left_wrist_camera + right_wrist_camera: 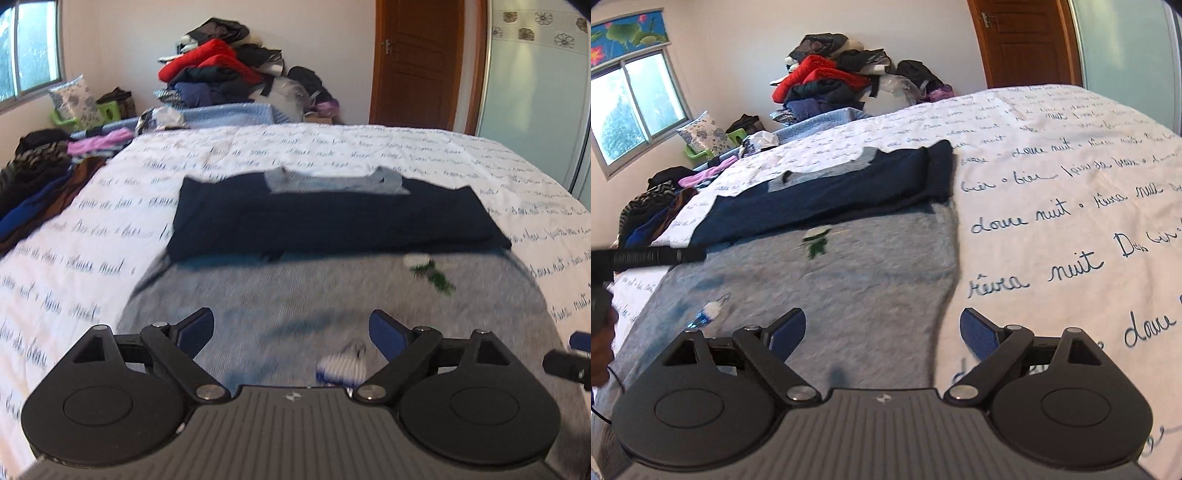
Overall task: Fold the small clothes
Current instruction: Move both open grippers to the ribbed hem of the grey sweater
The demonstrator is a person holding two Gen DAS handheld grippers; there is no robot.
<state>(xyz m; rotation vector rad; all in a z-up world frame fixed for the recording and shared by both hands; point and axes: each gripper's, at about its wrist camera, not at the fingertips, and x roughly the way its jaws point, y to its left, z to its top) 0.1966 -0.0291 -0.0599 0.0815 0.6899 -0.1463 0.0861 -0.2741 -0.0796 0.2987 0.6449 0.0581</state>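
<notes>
A grey sweater (pixel 332 314) lies spread flat on the bed (pixel 110 229), whose white cover is printed with dark handwritten script. The upper part of the garment is navy (pixel 332 218), with a grey collar (pixel 332 181) at the far end; the navy part appears folded over so its edge lies across the grey body. A small green and white motif (pixel 428 271) sits on the grey fabric just below the navy edge, and a small blue and white striped patch (pixel 341 365) shows nearer the camera.

The left claw (pixel 291 332) hovers over the grey part of the sweater with its blue-padded fingers (pixel 197 330) spread wide and nothing between them. The picture is blurred around it. In the right wrist view the right claw (pixel 882 332) also stands wide and empty, above the right edge of the grey fabric, with one finger over the sweater and the other over the bed cover. At the left edge of that view a hand (pixel 600 347) grips the black handle of the other tool (pixel 646 256), which reaches over the sweater's left side.

Beyond the bed a heap of clothes (pixel 218 70), red, black and blue, is piled against the wall beside a wooden door (pixel 417 62). More clothes (pixel 40 177) lie along the bed's left side under a window (pixel 29 48).
</notes>
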